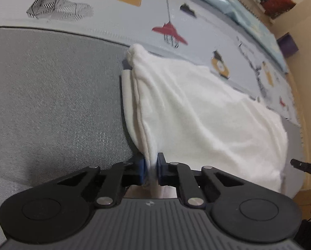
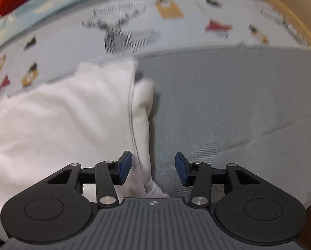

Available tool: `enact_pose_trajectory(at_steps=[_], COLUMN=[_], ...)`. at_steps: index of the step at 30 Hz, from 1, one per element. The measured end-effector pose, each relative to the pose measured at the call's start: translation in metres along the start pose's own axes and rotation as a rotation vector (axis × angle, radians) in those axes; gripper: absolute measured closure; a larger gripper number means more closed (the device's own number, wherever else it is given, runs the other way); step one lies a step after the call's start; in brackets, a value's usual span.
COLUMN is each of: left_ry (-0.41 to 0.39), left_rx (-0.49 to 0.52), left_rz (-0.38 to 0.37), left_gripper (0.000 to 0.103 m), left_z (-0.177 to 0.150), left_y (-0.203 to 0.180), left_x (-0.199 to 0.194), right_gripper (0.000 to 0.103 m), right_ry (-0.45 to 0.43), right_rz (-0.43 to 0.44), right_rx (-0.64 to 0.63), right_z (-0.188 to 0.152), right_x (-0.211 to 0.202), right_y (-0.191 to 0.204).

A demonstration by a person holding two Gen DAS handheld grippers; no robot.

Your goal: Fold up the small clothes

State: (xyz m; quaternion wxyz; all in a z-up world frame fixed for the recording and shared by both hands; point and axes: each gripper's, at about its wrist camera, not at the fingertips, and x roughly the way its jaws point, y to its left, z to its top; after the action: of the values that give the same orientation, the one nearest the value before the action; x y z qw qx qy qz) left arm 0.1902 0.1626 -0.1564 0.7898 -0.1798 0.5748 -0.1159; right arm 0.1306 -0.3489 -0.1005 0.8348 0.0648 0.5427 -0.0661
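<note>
The left gripper point(image 1: 151, 169) was clenched on the hem of the white garment point(image 1: 197, 112), which lay on the grey cushion point(image 1: 51, 95) below the printed bedsheet point(image 1: 134, 20), while the right gripper point(image 2: 153, 168) hung released, its fingers straddling the garment's edge.

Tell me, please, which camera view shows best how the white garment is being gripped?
The left wrist view: there the left hand-held gripper is shut on the white garment, pinching its bunched edge. The right wrist view shows the garment's edge lying between the open fingers of the right hand-held gripper, ungripped.
</note>
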Motion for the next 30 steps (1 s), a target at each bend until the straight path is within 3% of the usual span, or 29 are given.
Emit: enact_pose_trajectory(at_steps=[2, 5, 9, 10, 12, 14, 17, 20, 22, 24, 27, 30], left_ry=[-0.037, -0.08, -0.042, -0.032, -0.025, -0.012, 0.018, 0.024, 0.022, 0.028, 0.0, -0.058], left_rx=[0.001, 0.002, -0.074, -0.072, -0.094, -0.125, -0.144, -0.073, -0.024, -0.023, -0.016, 0.004], left_rz=[0.001, 0.071, 0.059, 0.063, 0.068, 0.049, 0.017, 0.051, 0.09, 0.104, 0.099, 0.019], left_gripper=[0.091, 0.091, 0.086, 0.073, 0.059, 0.058, 0.058, 0.058, 0.078, 0.086, 0.089, 0.09], left_z=[-0.001, -0.005, -0.014, -0.016, -0.017, -0.016, -0.015, -0.013, -0.011, -0.009, -0.006, -0.004], left_y=[0.004, 0.018, 0.051, 0.055, 0.065, 0.07, 0.068, 0.051, 0.041, 0.036, 0.022, -0.004], left_x=[-0.013, -0.034, -0.048, -0.049, -0.049, -0.044, -0.035, -0.024, -0.021, -0.022, -0.034, -0.054], right_gripper=[0.056, 0.056, 0.056, 0.056, 0.056, 0.056, 0.056, 0.056, 0.056, 0.056, 0.056, 0.056], right_ry=[-0.056, -0.181, -0.313, -0.302, -0.281, -0.29, -0.274, -0.247, -0.255, -0.26, -0.261, -0.261], right_rz=[-0.004, 0.018, 0.015, 0.004, -0.019, -0.008, -0.006, -0.016, -0.013, -0.011, -0.005, 0.0], right_rx=[-0.008, -0.005, -0.012, -0.021, -0.03, -0.026, -0.031, -0.042, -0.04, -0.043, -0.045, -0.046], right_z=[0.005, 0.003, -0.013, -0.016, -0.015, -0.017, -0.019, -0.02, -0.021, -0.022, -0.026, -0.029], right_x=[-0.022, -0.056, -0.072, -0.069, -0.066, -0.069, -0.066, -0.06, -0.06, -0.06, -0.058, -0.055], right_y=[0.003, 0.009, 0.013, 0.014, 0.015, 0.015, 0.014, 0.01, 0.006, 0.002, -0.004, -0.01])
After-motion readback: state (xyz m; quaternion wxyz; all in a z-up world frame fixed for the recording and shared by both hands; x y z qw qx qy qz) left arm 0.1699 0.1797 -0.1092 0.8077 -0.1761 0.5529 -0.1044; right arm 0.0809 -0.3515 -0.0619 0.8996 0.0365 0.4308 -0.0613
